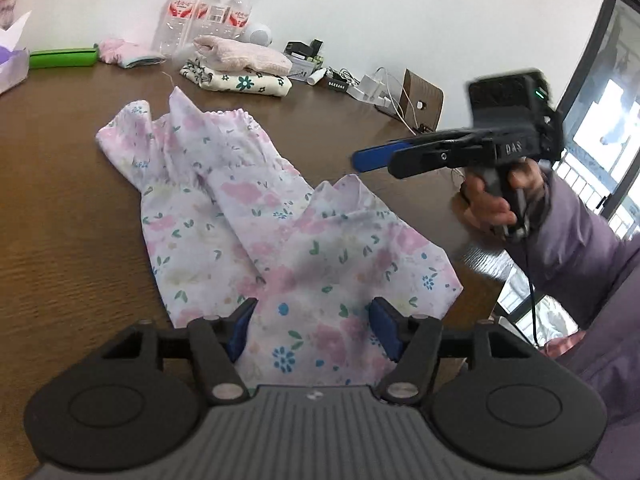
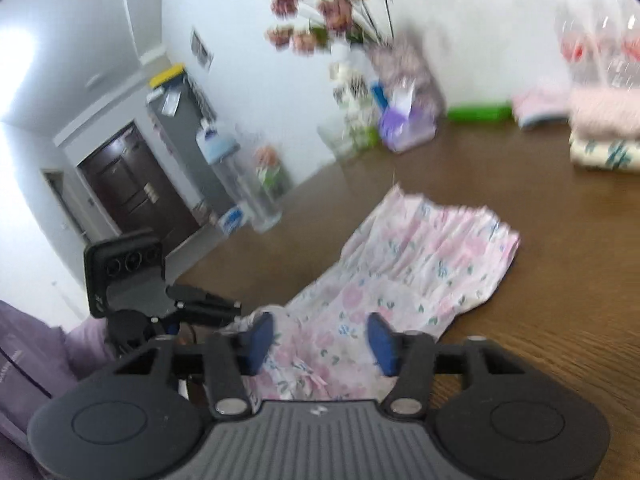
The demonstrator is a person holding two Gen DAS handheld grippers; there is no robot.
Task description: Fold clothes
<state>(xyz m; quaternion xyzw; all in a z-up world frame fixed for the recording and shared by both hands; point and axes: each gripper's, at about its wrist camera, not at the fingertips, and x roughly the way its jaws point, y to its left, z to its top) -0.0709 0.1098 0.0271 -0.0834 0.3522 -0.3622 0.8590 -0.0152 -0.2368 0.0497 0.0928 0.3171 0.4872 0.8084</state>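
Observation:
A white and pink floral garment [image 1: 256, 216] lies crumpled on the brown wooden table [image 1: 60, 208], its gathered waistband at the far end. My left gripper [image 1: 313, 328] hovers over the garment's near end, open, with cloth showing below its blue pads [image 1: 240, 328]. My right gripper [image 1: 376, 162] is held by a hand in a purple sleeve above the table, to the right of the garment. In the blurred right wrist view, the right gripper [image 2: 320, 342] is open above the garment [image 2: 420, 264]. The left gripper [image 2: 236, 307] sits low at the left there.
A stack of folded clothes [image 1: 240, 68] sits at the back of the table with water bottles [image 1: 208, 8] behind it. A green case [image 1: 62, 58], a tissue box [image 2: 404, 124], and chargers with cables [image 1: 372, 88] line the far edge. The table's edge [image 1: 492, 280] runs at the right.

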